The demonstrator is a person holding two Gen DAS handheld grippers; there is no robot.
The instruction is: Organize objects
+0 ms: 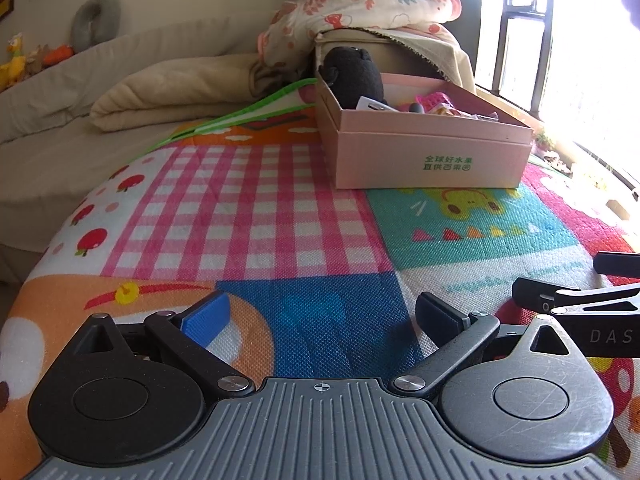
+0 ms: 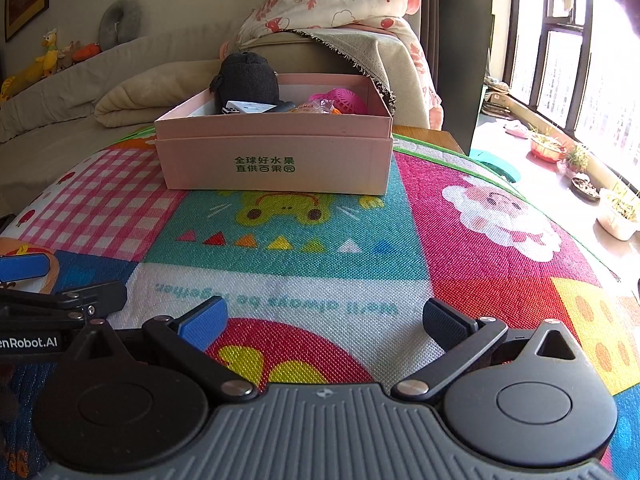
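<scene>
Left wrist view. The left gripper (image 1: pixel 322 316) was recorded low over the colourful patchwork-print play mat (image 1: pixel 248 216), its blue-padded and black-padded fingers spread wide with nothing between them. An open pink cardboard box with green printed characters (image 1: pixel 434 156) was noted further back on the mat, right of centre; a black plush toy (image 1: pixel 354 76) stood upright in its far left corner, with a pink mesh item (image 1: pixel 436 100) and small oddments beside it (too small to identify). A folded cream blanket (image 1: pixel 172 96) was seen behind the mat, to the left.

Right wrist view. The right gripper (image 2: pixel 324 318) was likewise recorded spread wide and empty over the mat, the box straight ahead, well apart from it.
</scene>
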